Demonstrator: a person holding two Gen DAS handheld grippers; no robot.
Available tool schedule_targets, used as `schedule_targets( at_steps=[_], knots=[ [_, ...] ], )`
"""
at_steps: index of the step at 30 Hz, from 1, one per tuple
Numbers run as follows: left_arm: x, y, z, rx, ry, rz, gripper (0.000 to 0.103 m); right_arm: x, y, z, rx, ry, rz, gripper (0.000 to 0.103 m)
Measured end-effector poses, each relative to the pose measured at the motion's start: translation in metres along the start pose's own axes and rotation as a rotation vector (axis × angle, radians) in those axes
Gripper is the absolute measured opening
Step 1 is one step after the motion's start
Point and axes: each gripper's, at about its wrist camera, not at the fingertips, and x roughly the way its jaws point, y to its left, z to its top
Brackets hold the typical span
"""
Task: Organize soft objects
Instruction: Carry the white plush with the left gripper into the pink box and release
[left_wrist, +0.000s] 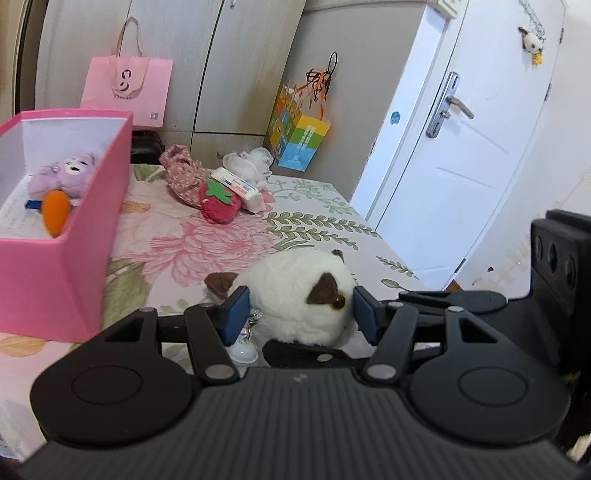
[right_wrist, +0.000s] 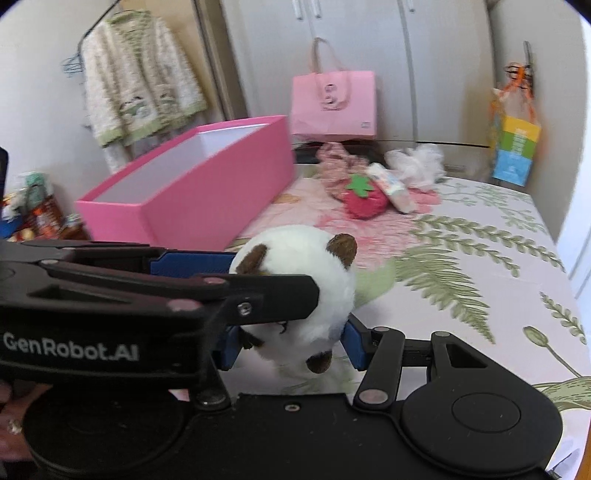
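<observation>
A white plush cat (left_wrist: 299, 295) with brown ears lies on the flowered bed, and it also shows in the right wrist view (right_wrist: 295, 266). My left gripper (left_wrist: 301, 310) has its blue pads against both sides of the plush. My right gripper (right_wrist: 290, 343) also has its blue pads pressed on the plush from below, with the left gripper crossing in front. A pink box (left_wrist: 74, 258) at the left holds a purple plush (left_wrist: 68, 173) and an orange carrot plush (left_wrist: 55, 212). A red strawberry plush (left_wrist: 218, 203) lies farther back.
A patterned cloth (left_wrist: 183, 173), a tissue pack (left_wrist: 240, 188) and a white mesh puff (left_wrist: 247, 162) lie at the bed's far end. A pink paper bag (left_wrist: 127, 88) and a colourful bag (left_wrist: 297, 136) stand by the wardrobe. A white door (left_wrist: 461, 129) is at the right.
</observation>
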Motion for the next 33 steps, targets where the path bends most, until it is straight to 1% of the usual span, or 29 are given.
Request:
schedule_targets(
  at_steps=[4,7,12,14,18,21,23,25,27,30,33],
  knots=[
    [-0.033,0.006,0.005,-0.007,-0.04,0.002,0.059,-0.016,0.02,0.007,-0.045,-0.045,0.049,0.06],
    [-0.055,0.009,0.011,0.005,-0.058,0.021,0.059,-0.023,0.038,0.014,-0.083,-0.062,0.076,0.06],
    [-0.089,0.023,0.024,0.011,-0.083,0.053,0.058,-0.024,0.059,0.036,-0.088,-0.047,0.165,0.06],
    [-0.101,0.032,0.031,0.005,-0.113,0.061,0.058,-0.023,0.069,0.047,-0.102,-0.052,0.189,0.06],
    [-0.12,0.049,0.045,-0.009,-0.198,0.094,0.059,-0.022,0.092,0.071,-0.162,-0.11,0.209,0.06],
    [-0.125,0.064,0.062,-0.003,-0.244,0.122,0.059,-0.013,0.108,0.089,-0.201,-0.164,0.214,0.06],
    [-0.124,0.076,0.073,-0.01,-0.257,0.136,0.059,-0.004,0.115,0.097,-0.219,-0.215,0.214,0.06],
    [-0.121,0.089,0.082,-0.017,-0.269,0.154,0.059,0.008,0.118,0.108,-0.209,-0.236,0.232,0.06],
    [-0.117,0.102,0.089,-0.029,-0.28,0.171,0.059,0.022,0.119,0.121,-0.194,-0.244,0.255,0.06],
    [-0.11,0.123,0.1,-0.054,-0.277,0.198,0.059,0.043,0.122,0.139,-0.206,-0.23,0.274,0.06],
    [-0.098,0.15,0.107,-0.094,-0.234,0.227,0.059,0.071,0.124,0.156,-0.218,-0.171,0.298,0.06]
  ],
)
